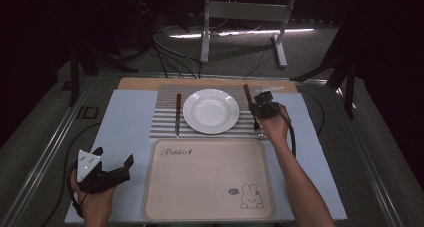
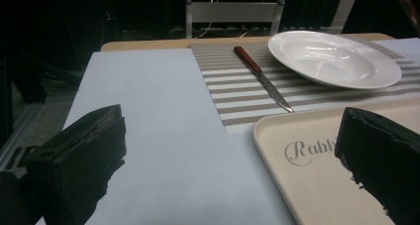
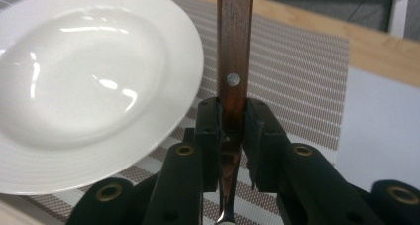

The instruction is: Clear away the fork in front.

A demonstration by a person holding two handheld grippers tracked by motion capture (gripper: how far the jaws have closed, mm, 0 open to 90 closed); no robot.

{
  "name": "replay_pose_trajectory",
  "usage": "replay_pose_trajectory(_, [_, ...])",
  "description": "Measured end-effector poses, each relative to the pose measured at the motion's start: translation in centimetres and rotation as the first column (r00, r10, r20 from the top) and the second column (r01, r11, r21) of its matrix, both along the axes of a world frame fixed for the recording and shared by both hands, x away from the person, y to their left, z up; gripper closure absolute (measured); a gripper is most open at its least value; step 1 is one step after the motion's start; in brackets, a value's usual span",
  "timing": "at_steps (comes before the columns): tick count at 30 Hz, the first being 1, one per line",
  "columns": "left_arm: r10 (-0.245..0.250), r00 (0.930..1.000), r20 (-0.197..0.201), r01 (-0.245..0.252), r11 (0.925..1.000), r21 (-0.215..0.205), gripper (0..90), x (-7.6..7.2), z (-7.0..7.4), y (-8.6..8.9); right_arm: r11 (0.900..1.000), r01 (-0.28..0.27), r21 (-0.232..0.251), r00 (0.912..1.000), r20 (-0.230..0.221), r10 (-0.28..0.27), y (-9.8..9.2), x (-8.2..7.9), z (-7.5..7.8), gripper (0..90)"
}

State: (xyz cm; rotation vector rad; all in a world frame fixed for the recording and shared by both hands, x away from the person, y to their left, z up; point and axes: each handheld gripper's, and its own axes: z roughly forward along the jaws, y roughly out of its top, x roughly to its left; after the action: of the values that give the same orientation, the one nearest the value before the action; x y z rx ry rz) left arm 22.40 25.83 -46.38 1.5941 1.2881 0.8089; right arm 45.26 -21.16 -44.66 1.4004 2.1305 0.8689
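A white plate (image 1: 211, 111) (image 2: 332, 56) (image 3: 89, 91) sits in the middle of a striped placemat (image 1: 165, 122) (image 3: 297, 61). Left of it lies a wooden-handled knife (image 1: 177, 114) (image 2: 262, 79). Right of the plate, my right gripper (image 1: 262, 107) (image 3: 232, 116) is shut on the brown handle of a fork (image 1: 247, 93) (image 3: 233, 51), just below its rivet. The fork's metal end points toward me, near the placemat's front edge. My left gripper (image 1: 114, 154) (image 2: 230, 131) stands open with nothing in it, over the pale blue table cover at the front left, beside the tray.
A beige tray (image 1: 200, 182) (image 2: 307, 185) with a rabbit print lies in front of the placemat. The pale blue cover (image 1: 125, 122) ends in a wooden strip at the back. Cables and a metal stand are on the floor beyond the table.
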Motion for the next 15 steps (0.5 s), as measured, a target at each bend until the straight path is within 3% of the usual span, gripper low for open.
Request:
replay_pose_trajectory(6, [-0.011, 0.9999, -0.002, 0.011, 0.9999, -0.001, 0.3, 0.1, 0.0, -0.4, 0.999, -0.029, 0.034, 0.9981, 0.055, 0.027, 0.3, -1.3, 1.4, 78.0])
replay_pose_trajectory(12, [-0.077, 0.997, 0.011, 0.077, 0.9966, -0.029, 0.3, 0.4, 0.2, -1.1, 0.995, -0.074, 0.074, 0.992, 0.108, 0.066, 1.0, -3.2, 2.7, 78.0])
replay_pose_trajectory(15, [-0.127, 0.9918, 0.016, 0.127, 0.9911, -0.04, 0.3, 0.6, 0.5, -1.8, 0.992, -0.102, 0.074, 0.9878, 0.126, 0.092, 1.5, -4.2, 3.1, 78.0])
